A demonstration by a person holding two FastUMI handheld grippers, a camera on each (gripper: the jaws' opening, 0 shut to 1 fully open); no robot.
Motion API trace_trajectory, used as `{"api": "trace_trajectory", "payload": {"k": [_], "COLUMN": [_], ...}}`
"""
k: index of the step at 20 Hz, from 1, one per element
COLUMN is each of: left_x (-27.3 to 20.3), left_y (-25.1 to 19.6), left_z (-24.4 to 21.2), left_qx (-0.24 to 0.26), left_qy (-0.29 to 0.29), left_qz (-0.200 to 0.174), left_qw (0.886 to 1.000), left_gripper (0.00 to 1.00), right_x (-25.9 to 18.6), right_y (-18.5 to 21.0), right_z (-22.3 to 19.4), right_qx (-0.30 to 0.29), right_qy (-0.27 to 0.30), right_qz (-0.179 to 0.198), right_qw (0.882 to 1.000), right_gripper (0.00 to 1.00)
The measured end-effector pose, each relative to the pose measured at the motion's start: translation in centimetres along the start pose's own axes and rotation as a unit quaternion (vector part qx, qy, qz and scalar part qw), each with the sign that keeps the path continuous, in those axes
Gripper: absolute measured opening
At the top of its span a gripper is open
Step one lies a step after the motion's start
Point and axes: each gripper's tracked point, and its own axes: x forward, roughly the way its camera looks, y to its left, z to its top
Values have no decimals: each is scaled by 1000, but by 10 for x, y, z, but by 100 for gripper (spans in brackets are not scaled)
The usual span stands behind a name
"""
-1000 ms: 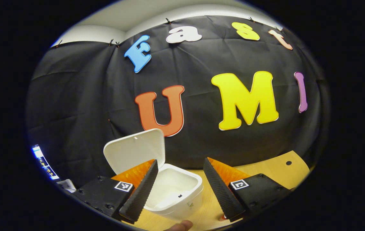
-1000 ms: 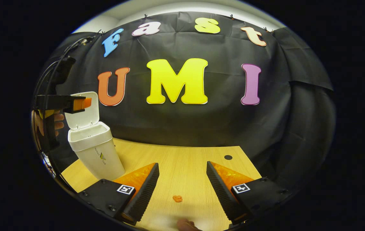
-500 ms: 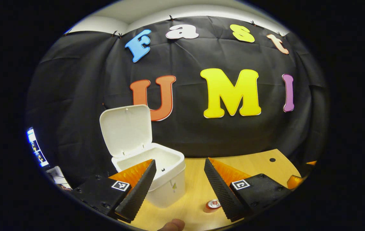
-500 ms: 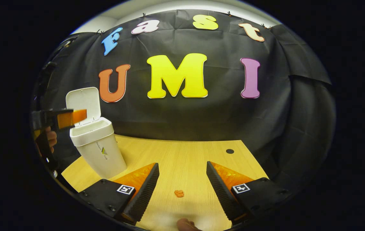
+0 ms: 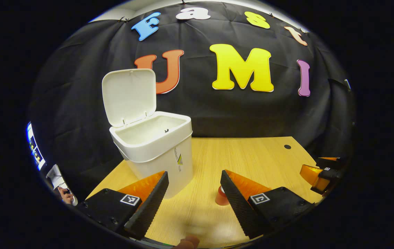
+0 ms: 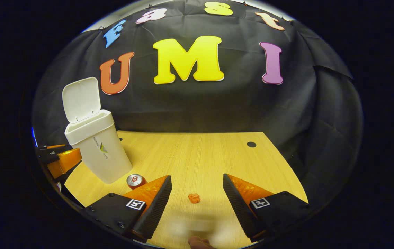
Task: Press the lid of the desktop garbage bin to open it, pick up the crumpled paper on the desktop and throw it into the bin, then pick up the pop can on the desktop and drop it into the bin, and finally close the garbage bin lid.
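Observation:
The white desktop bin (image 5: 155, 152) stands on the wooden table with its lid (image 5: 129, 95) swung up and open. My left gripper (image 5: 193, 204) is open and holds nothing; it hovers low over the table in front of the bin. A red pop can (image 5: 221, 197) stands upright just past its right finger, partly hidden. In the right gripper view the bin (image 6: 98, 154) is at the left, with the can (image 6: 135, 180) beside its base. A small orange crumpled scrap (image 6: 194, 197) lies between the fingers of my open right gripper (image 6: 197, 204), a little ahead of them.
The wooden table (image 6: 200, 155) has a dark cable hole (image 6: 251, 144) near its far right corner. The other gripper (image 5: 316, 173) shows at the right edge of the left gripper view. A lit screen (image 5: 32, 148) sits beyond the table's left side.
My left gripper has pulled back from above the bin and dropped toward the table, bringing the can into view. The right gripper has tilted down slightly. The lid stays open.

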Motion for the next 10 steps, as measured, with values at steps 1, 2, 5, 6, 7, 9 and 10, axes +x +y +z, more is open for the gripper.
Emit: {"api": "trace_trajectory", "payload": {"k": [1,2,5,6,7,9,10], "left_x": [0,1,4,5,7,10,13], "left_y": [-1,-1,-4,-5,-6,-8,-6], "left_z": [-7,-11,-32,-37,-43,-55,-63], "left_qx": [1,4,27,32,34,36,36], "left_qy": [7,11,34,39,46,61,75], "left_qz": [0,3,6,4,1,-2,0], "left_qw": [1000,1000,999,999,998,997,996], "left_gripper": [99,100,99,100,100,99,99], "right_x": [9,17,40,47,54,67,74], "right_y": [3,4,7,9,10,9,8], "right_z": [-10,-21,-53,-62,-71,-83,-88], "right_qx": [-2,-7,-14,-17,-20,-26,-29], "right_qy": [13,27,65,78,90,105,112], "right_qz": [2,4,6,8,9,8,7], "right_qw": [1000,1000,998,997,996,994,993], "right_gripper": [95,95,93,95,95,95,93]}}
